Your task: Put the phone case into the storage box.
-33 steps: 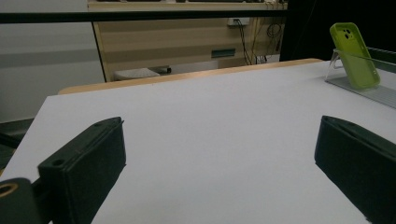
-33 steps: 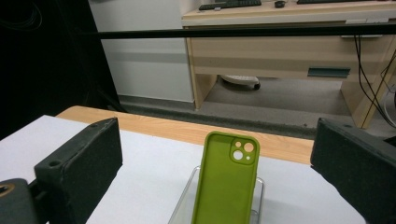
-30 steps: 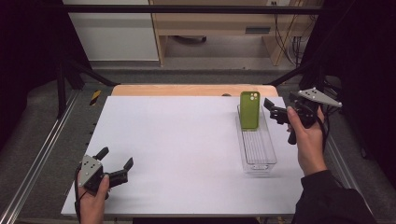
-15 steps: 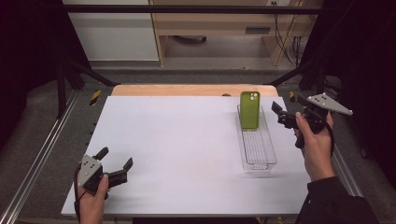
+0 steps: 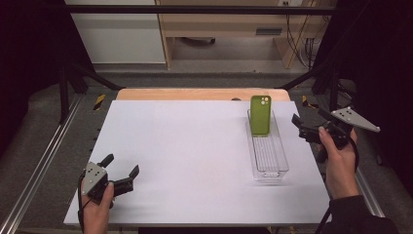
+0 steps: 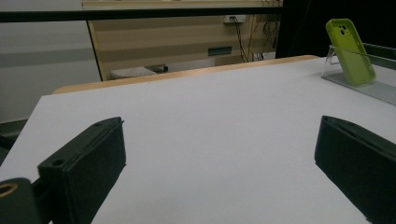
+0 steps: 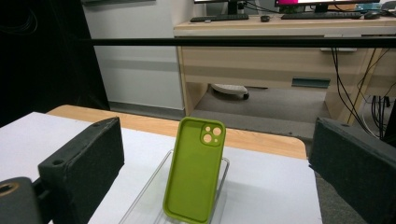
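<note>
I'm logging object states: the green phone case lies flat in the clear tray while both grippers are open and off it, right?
Not flat: the green phone case stands upright, leaning at the far end of the clear tray, as the right gripper view shows. Both the left gripper and right gripper are open and off it.

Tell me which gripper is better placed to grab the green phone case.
Right. The right gripper hovers open just beside the clear tray, its jaws pointing at the phone case standing at the tray's far end. The left gripper rests open at the table's near left corner, far across the table.
</note>
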`<state>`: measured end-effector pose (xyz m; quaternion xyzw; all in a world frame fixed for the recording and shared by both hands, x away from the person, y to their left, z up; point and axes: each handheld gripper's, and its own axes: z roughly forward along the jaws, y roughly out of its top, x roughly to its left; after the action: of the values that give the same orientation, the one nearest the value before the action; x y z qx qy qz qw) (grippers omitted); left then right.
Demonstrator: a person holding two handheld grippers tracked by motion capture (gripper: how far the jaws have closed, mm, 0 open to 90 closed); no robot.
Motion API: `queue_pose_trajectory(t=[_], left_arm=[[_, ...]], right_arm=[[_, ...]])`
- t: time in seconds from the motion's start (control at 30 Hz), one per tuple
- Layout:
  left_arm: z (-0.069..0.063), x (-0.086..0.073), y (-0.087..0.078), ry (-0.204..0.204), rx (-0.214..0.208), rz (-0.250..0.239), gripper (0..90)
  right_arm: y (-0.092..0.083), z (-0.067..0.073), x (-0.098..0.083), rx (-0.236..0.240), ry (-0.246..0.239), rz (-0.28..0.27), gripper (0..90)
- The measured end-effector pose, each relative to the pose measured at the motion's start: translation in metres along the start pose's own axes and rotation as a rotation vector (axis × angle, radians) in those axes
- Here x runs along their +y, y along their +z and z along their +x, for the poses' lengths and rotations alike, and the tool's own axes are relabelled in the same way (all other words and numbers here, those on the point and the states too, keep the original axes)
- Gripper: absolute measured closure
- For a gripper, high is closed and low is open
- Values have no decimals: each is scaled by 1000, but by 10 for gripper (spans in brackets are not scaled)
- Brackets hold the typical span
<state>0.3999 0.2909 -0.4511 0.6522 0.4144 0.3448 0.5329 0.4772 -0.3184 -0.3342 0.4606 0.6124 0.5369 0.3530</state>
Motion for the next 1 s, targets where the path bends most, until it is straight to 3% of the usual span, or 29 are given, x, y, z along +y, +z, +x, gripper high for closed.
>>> queue_pose_trajectory(t=[1.0], left_arm=[[-1,0,-2,7,-10,0,16]], right_arm=[[-22,-9,-24,-6,-31,-10,33]])
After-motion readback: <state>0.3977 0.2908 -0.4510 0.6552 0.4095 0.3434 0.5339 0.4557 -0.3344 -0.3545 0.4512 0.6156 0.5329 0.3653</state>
